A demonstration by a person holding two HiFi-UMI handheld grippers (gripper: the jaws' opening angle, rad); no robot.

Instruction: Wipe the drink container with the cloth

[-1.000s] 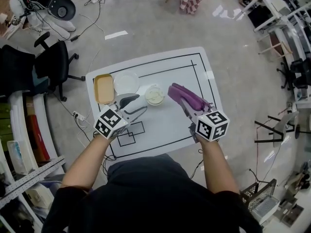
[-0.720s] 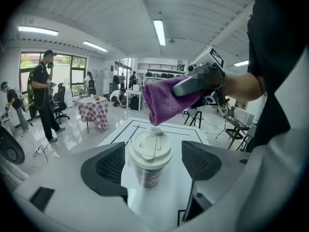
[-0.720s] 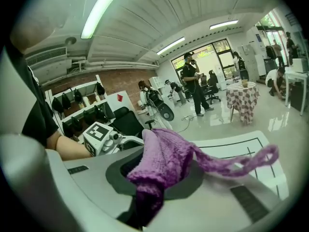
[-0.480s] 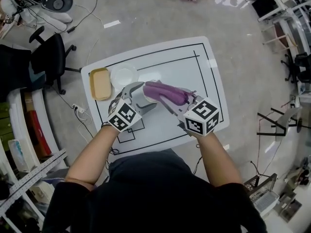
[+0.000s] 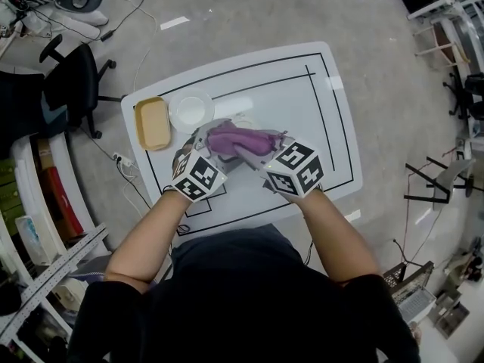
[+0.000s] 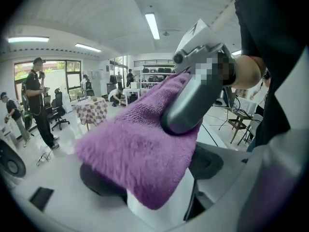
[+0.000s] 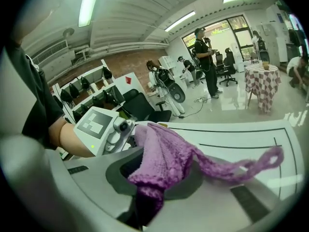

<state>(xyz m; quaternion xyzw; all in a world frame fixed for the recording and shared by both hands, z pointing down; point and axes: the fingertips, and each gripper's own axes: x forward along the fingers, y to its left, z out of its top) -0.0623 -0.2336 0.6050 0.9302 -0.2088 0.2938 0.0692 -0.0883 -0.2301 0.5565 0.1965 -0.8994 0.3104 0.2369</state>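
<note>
We see only a white sliver of the drink container (image 6: 150, 211) under the cloth (image 6: 140, 153). It also hides the right tool (image 7: 145, 197)'s jaw tips.

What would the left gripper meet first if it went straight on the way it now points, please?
Most likely the purple cloth, draped over the white drink container. That container stands between the open jaws of the left gripper, which have just been opening. Depth is hard to judge.
</note>
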